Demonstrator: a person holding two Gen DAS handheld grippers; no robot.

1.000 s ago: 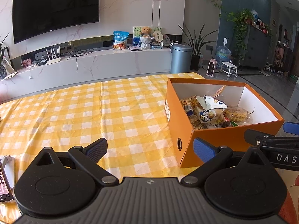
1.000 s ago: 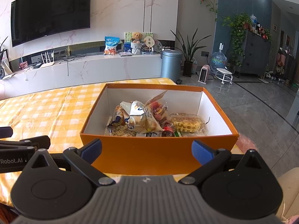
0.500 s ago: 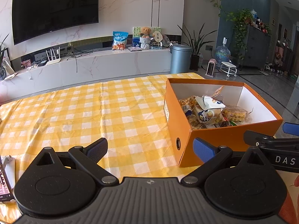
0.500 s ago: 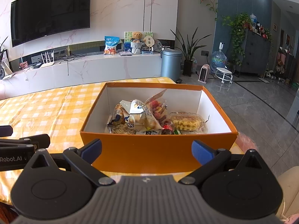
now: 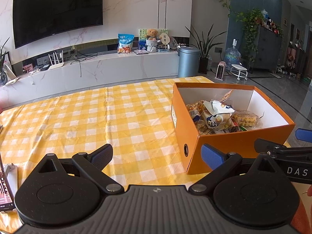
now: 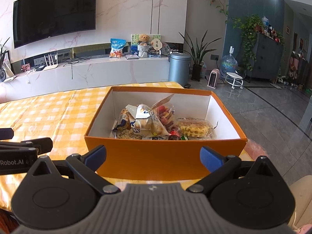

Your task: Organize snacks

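Observation:
An orange cardboard box (image 5: 234,146) with a white inside stands on the right end of the yellow checked tablecloth (image 5: 97,120). It also shows in the right wrist view (image 6: 156,156). Several wrapped snacks (image 6: 152,122) lie in a pile inside it, among them a white bread packet (image 5: 216,117) and a waffle pack (image 6: 193,128). My left gripper (image 5: 157,155) is open and empty, low over the cloth left of the box. My right gripper (image 6: 153,155) is open and empty, just in front of the box's near wall.
A phone (image 5: 4,191) lies at the table's near left edge. Behind the table stand a white TV bench (image 5: 97,68), a grey bin (image 5: 188,61) and plants. The table's right edge drops to a grey tiled floor (image 6: 273,113).
Both grippers have drawn back slightly from the box, which looks a little smaller. They stay open and empty.

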